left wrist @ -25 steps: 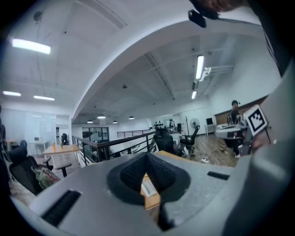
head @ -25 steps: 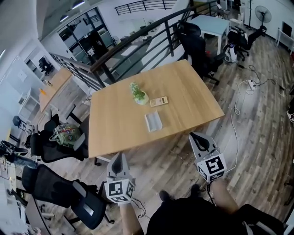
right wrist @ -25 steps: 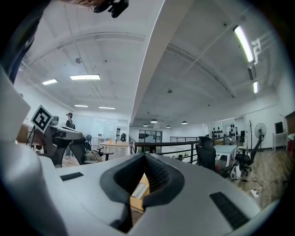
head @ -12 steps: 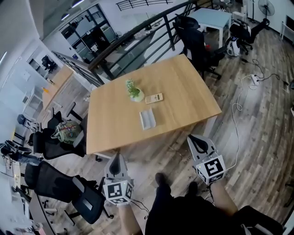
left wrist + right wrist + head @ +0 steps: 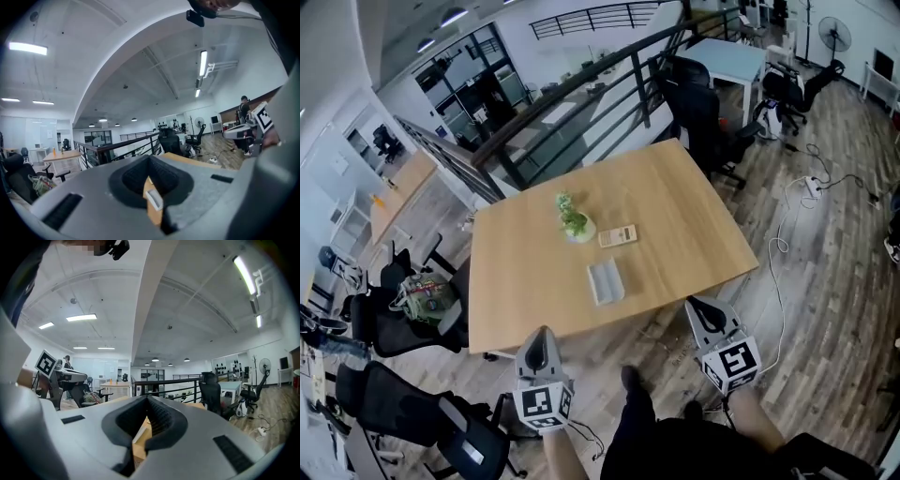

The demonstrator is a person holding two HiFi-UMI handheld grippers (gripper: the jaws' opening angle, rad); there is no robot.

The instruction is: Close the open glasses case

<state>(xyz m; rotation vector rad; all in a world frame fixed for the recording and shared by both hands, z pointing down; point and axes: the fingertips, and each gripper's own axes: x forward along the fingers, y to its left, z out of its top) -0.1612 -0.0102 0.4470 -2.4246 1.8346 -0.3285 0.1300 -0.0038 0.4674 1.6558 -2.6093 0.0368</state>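
Observation:
The open grey glasses case [image 5: 606, 281] lies flat on the wooden table [image 5: 675, 216], near its front edge. My left gripper [image 5: 539, 339] hangs below the table's front edge, left of the case, jaws shut and holding nothing. My right gripper [image 5: 700, 307] is off the front right corner, also shut and empty. In the left gripper view the jaws of the left gripper [image 5: 150, 159] meet at the tips, and the case [image 5: 153, 199] shows through the slit below them. In the right gripper view the right gripper [image 5: 147, 401] is shut, with a strip of table [image 5: 140, 437] behind.
A small potted plant [image 5: 575, 225] and a tan flat object [image 5: 618, 235] stand behind the case. Black office chairs [image 5: 412, 314] crowd the left side, and more chairs [image 5: 705, 108] sit beyond the far corner. A railing [image 5: 581, 94] runs behind. Cables [image 5: 783, 225] trail over the wood floor at right.
The table and case have slid down in the head view, nearer to both grippers. Both grippers stay low and shut.

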